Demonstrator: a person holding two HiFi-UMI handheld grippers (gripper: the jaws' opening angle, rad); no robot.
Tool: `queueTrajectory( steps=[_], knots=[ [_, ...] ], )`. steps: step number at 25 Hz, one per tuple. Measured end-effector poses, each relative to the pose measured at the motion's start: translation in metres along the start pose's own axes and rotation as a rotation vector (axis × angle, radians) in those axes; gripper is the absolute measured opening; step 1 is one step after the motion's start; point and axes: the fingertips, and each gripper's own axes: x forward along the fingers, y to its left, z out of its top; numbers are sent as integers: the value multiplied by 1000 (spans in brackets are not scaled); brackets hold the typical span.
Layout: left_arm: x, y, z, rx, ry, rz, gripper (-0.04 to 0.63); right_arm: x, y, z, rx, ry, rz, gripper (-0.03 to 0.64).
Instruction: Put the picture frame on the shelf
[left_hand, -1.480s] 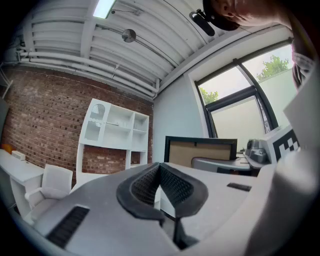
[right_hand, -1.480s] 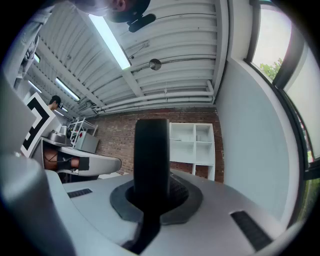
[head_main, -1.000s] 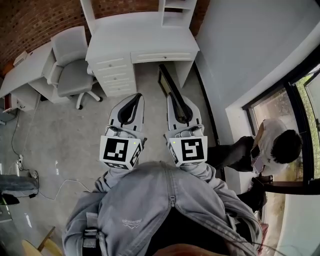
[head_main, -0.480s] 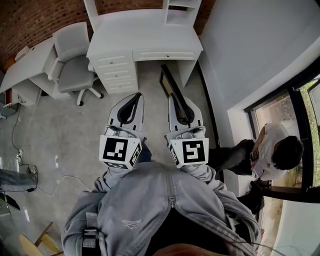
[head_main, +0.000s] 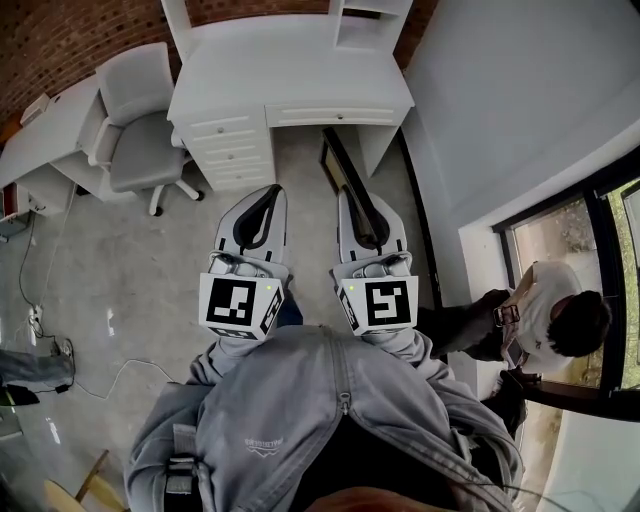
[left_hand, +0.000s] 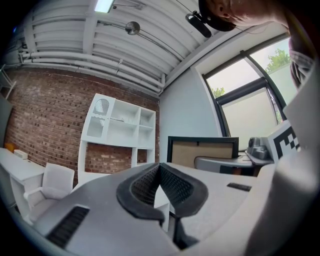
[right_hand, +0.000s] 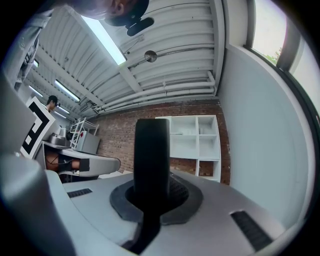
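Picture frame (head_main: 336, 162) sits edge-on, clamped in the right claw (head_main: 360, 212); the left claw (head_main: 266, 200) is pressed together, empty. A one-sided hold might let it swing and clip the shelf (head_main: 366, 22) at top centre.

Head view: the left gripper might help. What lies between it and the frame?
Only bare floor, in the head view, between the left gripper and the frame the right gripper holds.

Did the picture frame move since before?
Yes, a little. In the head view the picture frame, gripped by the right tongs, sits slightly further left of the white desk's right leg than before.
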Motion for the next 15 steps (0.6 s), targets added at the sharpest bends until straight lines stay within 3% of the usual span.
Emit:
queueTrajectory(
  steps=[15],
  knots=[
    [120,103,-4,-2,4,-33,8,151,-34,-22,-2,16,-37,34]
  ],
)
